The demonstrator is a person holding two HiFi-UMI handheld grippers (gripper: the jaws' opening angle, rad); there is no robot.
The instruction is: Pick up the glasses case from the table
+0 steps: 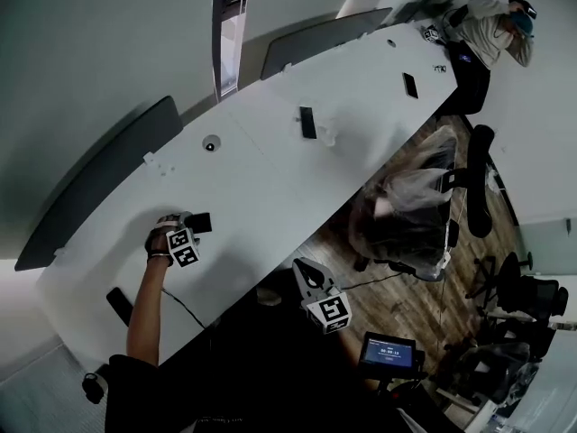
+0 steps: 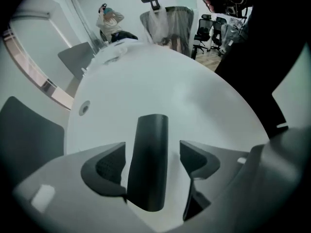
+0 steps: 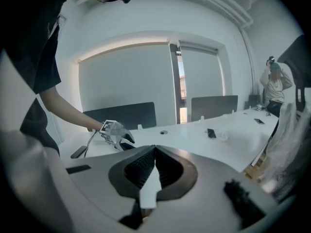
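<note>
One grip pending: your left tongs (image 2: 152,165) released astride the dark oblong glasses case (image 2: 150,130)
Right tongs (image 3: 154,171): clenched, empty
Risk: off-centre closing skids it along the white tabletop (image 2: 160,81)

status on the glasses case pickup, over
Left hand-held gripper open, jaws straddling the glasses case. Case on the table, not gripped. Right hand-held gripper shut, off the table. Nothing in the way.

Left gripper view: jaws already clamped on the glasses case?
No, the left gripper's jaws stand apart around the glasses case, with bare table showing between the case and one pad.
</note>
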